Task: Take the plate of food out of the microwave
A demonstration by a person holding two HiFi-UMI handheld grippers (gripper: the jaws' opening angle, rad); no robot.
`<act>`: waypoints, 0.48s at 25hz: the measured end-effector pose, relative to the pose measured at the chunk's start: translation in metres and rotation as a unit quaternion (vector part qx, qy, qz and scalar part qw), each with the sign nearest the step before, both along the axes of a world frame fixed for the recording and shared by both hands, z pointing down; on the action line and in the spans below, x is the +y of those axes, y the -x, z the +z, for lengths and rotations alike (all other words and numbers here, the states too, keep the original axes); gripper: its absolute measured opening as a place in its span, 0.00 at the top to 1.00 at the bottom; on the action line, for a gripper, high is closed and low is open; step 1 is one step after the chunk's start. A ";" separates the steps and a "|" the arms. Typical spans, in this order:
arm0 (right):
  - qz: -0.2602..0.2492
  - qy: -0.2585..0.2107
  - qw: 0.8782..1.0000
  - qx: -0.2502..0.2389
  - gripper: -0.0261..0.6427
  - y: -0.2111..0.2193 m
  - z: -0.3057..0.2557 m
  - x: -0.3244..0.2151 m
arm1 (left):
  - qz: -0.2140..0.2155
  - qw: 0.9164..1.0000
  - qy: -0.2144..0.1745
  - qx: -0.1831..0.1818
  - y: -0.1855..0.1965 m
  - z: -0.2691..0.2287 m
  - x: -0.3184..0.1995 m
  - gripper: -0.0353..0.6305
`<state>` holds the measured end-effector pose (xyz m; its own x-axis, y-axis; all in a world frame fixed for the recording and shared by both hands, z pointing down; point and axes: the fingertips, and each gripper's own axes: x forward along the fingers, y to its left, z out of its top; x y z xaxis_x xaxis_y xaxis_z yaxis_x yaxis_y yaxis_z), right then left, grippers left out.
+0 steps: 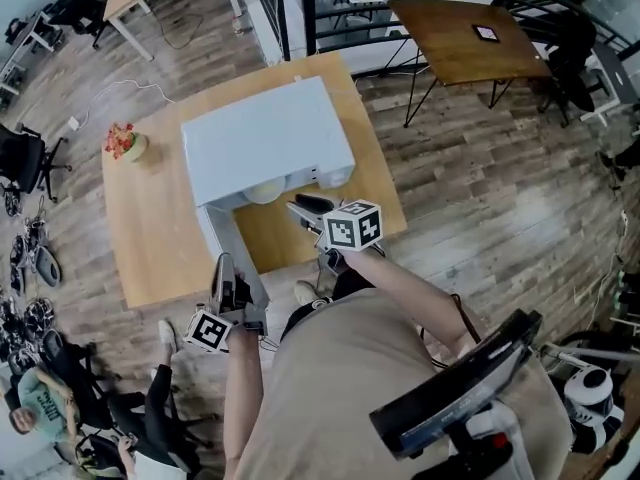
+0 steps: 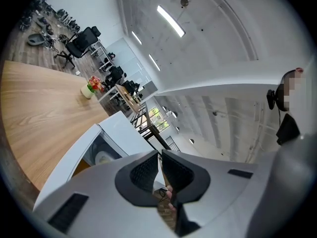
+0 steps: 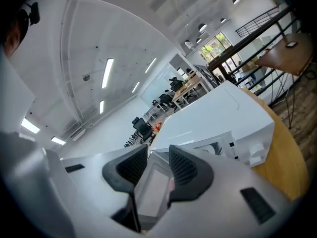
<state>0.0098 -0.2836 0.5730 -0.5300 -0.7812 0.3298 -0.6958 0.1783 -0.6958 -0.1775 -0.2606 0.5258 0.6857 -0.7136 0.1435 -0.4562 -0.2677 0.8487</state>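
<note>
Facing one open microwave (image 1: 265,138) with one plate (image 1: 265,192): left tool (image 1: 228,273), right tool (image 1: 305,206)

White microwave (image 1: 265,138), light wooden table (image 1: 150,233), red-and-green potted flowers (image 1: 121,140).

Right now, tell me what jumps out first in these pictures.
A white microwave sits on the wooden table, its door swung open toward the person, with a pale plate just visible inside. Two grippers with marker cubes hover in front: the right gripper at the opening, the left gripper by the door.
</note>
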 end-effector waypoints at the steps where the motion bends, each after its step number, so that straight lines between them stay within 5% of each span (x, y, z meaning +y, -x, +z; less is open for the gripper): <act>1: -0.005 0.004 1.000 0.000 0.75 0.000 0.005 -0.004 | -0.003 1.000 0.000 -0.004 -0.002 0.001 -0.002 0.94; 12: 0.010 0.073 0.997 -0.010 0.75 0.005 0.102 -0.045 | -0.029 0.998 0.003 -0.064 -0.002 0.024 -0.014 0.94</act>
<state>0.0047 -0.3281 0.6747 -0.5227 -0.7357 0.4307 -0.6843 0.0609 -0.7266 -0.1753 -0.2741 0.5498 0.6185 -0.7508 0.2318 -0.5760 -0.2326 0.7837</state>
